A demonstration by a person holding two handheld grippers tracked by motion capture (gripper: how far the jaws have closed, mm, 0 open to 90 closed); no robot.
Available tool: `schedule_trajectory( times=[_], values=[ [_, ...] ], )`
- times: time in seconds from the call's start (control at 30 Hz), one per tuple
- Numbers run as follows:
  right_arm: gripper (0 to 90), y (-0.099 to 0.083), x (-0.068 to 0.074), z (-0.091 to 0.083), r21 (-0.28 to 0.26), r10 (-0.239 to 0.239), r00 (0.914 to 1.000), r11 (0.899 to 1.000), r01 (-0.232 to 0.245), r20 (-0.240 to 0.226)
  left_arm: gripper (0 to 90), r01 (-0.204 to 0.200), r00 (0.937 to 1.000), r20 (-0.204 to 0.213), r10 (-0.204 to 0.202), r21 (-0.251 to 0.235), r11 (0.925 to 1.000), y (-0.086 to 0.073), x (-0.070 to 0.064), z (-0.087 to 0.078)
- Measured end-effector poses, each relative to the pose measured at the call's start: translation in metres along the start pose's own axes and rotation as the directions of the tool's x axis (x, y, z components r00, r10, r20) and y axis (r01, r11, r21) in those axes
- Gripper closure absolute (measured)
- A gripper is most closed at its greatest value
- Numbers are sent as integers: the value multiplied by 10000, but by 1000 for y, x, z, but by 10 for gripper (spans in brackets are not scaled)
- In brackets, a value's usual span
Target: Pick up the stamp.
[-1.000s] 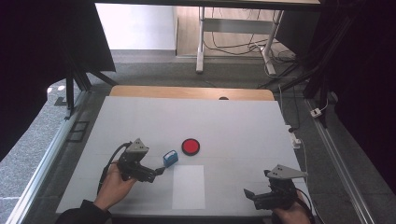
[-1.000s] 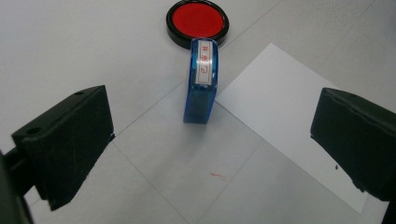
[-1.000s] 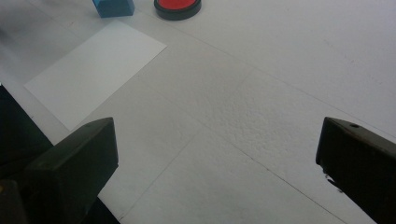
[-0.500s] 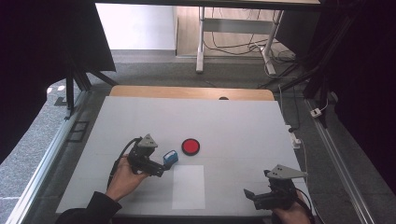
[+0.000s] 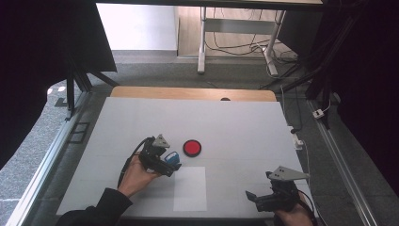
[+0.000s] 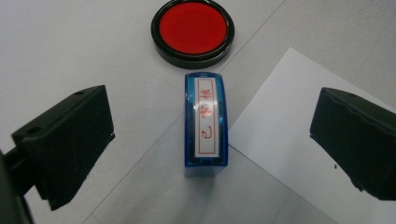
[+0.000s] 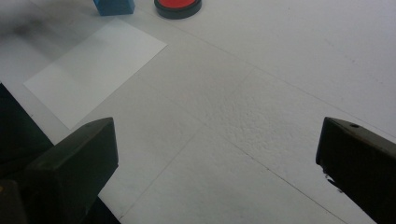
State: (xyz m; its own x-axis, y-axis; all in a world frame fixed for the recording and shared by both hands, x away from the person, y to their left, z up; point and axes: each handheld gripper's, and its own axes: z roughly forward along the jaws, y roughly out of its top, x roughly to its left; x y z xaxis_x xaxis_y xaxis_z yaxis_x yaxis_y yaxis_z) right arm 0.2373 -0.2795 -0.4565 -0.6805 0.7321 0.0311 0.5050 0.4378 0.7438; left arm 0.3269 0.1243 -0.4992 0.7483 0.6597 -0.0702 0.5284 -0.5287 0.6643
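While its jaws stand wide apart, the left gripper (image 6: 212, 140) hangs just over the stamp (image 6: 206, 122), which lies flat on the table (image 5: 244, 127) between the two jaws, touching neither. The step in hand looks like the reach to grasp. The stamp's far end points at the ink pad (image 6: 192, 29), very near it, and its near end sits by a corner of the paper (image 6: 289, 135). Next the gripper likely needs to drop lower, keep centred, and close on the stamp's long sides. Well apart, at the table's near edge, the right gripper (image 5: 263, 197) rests idle, its jaws also open and empty.
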Motion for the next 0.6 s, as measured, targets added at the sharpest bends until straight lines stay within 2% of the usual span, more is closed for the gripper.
schedule_trajectory(
  times=[0.1,0.2,0.3,0.4,0.6],
  values=[
    [0,0,0,0,4,2,10000,10000,-2,-1,0,-1,10000,-88,2,108,9999,-1,0,3],
    [0,0,1,0,20,-32,10000,10000,32,4,40,-118,9997,-210,125,310,9995,-2,1,5],
    [0,0,1,0,9,-50,10000,10000,50,12,137,-79,9998,-200,86,359,9993,-3,2,6],
    [0,0,1,0,18,-59,10000,10000,59,24,217,-66,9993,-374,82,428,9991,-3,3,5],
    [0,0,1,1,36,-78,10000,10000,78,14,395,129,9996,-267,-121,292,9995,-2,5,1]
  ],
)
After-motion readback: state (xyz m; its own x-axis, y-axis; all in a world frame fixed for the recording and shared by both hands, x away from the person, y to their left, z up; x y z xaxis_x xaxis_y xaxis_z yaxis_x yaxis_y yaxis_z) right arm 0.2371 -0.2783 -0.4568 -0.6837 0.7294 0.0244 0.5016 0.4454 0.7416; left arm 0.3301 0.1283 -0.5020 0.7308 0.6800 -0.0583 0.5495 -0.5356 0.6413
